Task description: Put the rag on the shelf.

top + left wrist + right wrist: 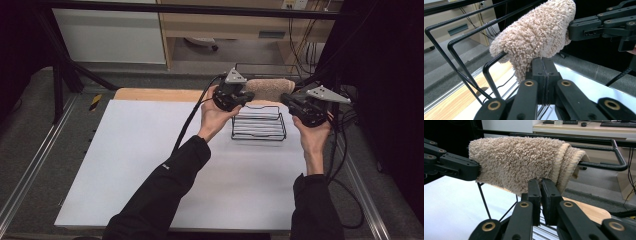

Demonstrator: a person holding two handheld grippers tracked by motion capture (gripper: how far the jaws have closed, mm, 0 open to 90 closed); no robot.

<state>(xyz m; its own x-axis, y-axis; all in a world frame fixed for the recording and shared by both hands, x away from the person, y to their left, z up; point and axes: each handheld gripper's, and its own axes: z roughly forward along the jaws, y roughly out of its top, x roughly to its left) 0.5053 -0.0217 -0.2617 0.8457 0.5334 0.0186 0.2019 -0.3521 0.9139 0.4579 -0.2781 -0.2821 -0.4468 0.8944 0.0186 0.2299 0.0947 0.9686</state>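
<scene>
Towel (pixel 270 88), beige and fluffy, hangs rolled over the top wire of a black rack (pixel 259 124) that stands at the far right part of the white bench (pixel 140 165). From the high view, the left tool (pixel 246 97) is at the left end of the towel and the right tool (pixel 286 98) is at the right end, and both hands are raised above the bench. The left hand (pixel 215 117) comes out of a black sleeve (pixel 165 195), and a black cable (pixel 187 125) trails from the left tool down along the arm. In the left gripper view, the jaws of the left tool (pixel 544 67) are pressed together with almost no gap, and they pinch the lower edge of the towel (pixel 534 40); the other tool reaches the towel from the upper right in this view. In the right gripper view, the right tool (pixel 541 187) has its jaws nearly together, with only a thin slit between them, and they grip the lower edge of the towel (pixel 519 160) near its rolled end. The wire (pixel 604 165) of the rack passes through the roll and comes out at the right side. Behind the bench there is a wooden desk (pixel 220 25) and grey floor.
</scene>
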